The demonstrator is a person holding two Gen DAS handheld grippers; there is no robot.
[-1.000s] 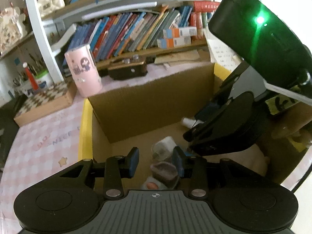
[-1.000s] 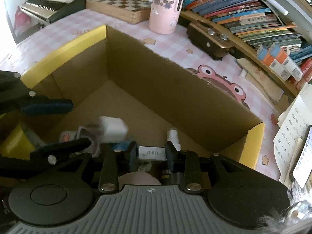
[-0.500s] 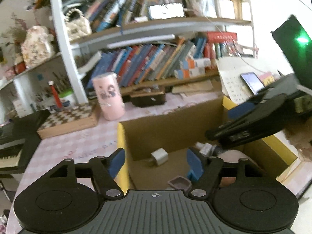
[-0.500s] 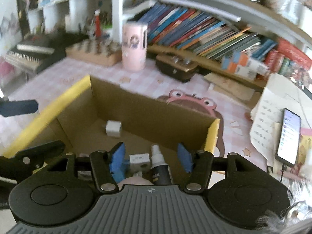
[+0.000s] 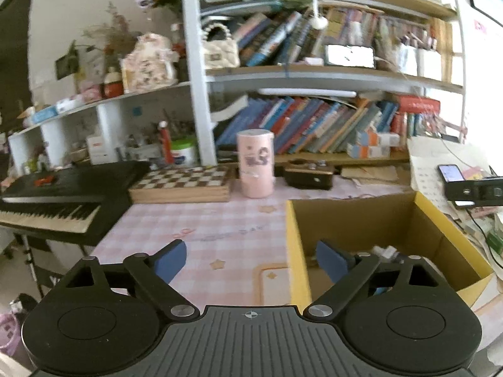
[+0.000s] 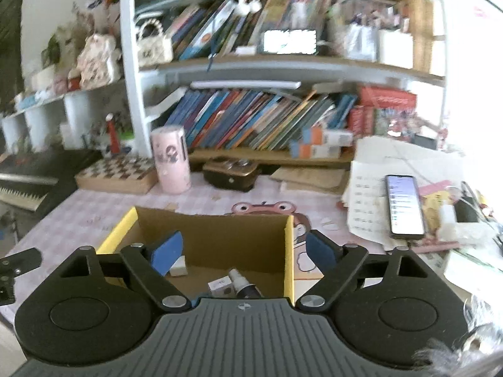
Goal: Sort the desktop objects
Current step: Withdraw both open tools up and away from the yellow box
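Both claws released, jaws just opened wide, nothing between: left claw (image 5: pixel 251 259) over cardboard box (image 5: pixel 294 251) edge, right claw (image 6: pixel 243 251) above box; small white box (image 6: pixel 221 286), dark spray bottle (image 6: pixel 243 284), white cube (image 6: pixel 179 268) inside

Daylight enters from two o'clock, overexposing that edge to white in both views. Fisheye distortion bows the shelves (image 5: pixel 314 75) toward the rims. The right wrist view is motion-blurred throughout; the book spines (image 6: pixel 251 119) are smeared. Shadows are soft and weak.
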